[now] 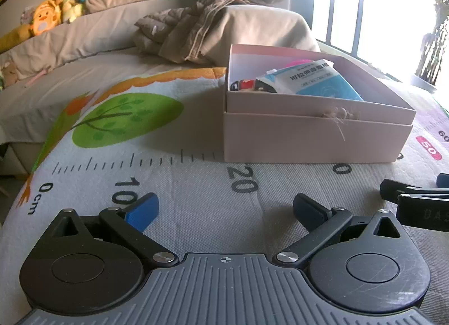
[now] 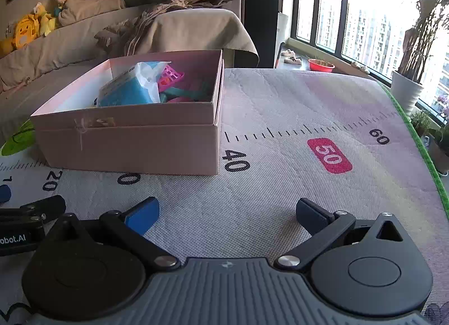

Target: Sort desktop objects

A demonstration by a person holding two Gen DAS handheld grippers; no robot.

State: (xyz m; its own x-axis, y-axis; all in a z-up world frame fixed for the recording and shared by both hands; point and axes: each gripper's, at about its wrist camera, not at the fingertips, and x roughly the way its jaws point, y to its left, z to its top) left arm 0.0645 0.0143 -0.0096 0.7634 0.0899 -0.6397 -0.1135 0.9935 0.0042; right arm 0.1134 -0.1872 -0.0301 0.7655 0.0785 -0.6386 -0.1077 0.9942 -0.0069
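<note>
Pink cardboard box sits on the ruler-printed play mat, holding a blue wipes pack and a pink basket. Left gripper and right gripper rest before it, jaws apart, empty.

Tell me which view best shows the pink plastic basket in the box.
Right wrist: the pink basket shows its grid beside the blue packet. Left wrist catches only a pink sliver behind that packet.
</note>
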